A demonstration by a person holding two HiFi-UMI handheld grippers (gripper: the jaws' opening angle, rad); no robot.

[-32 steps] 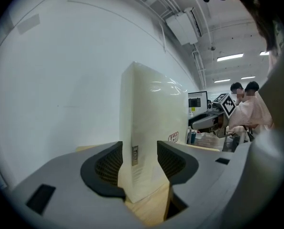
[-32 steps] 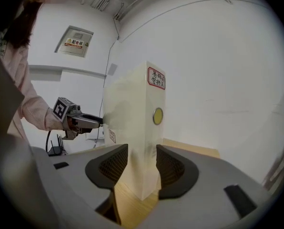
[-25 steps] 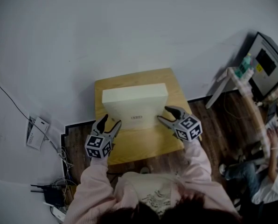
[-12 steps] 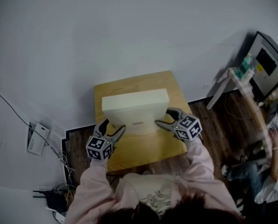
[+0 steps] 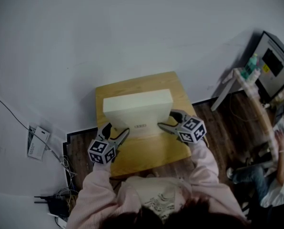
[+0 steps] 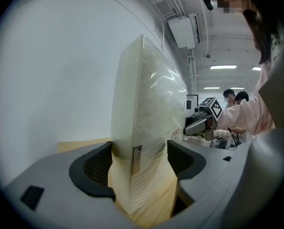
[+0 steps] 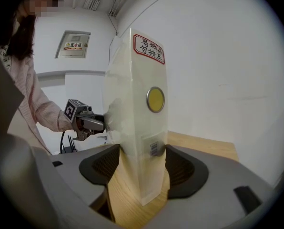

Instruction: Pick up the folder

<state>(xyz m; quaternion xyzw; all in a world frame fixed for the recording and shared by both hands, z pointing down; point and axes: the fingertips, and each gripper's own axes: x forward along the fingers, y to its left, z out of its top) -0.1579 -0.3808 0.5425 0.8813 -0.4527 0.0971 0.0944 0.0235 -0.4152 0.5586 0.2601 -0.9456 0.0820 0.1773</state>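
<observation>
The folder (image 5: pixel 138 106) stands upright across the middle of the table (image 5: pixel 149 151), parallel to its back edge, with bare wood before and behind it. The left gripper (image 5: pixel 117 129) straddles its left end and the right gripper (image 5: pixel 167 119) its right end. Both pairs of jaws have just been opening and now stand released around the folder.

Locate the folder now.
Head view centre: folder upright on wooden table, flanked by left gripper and right gripper, whose jaws have just been opening and straddle its ends.
</observation>
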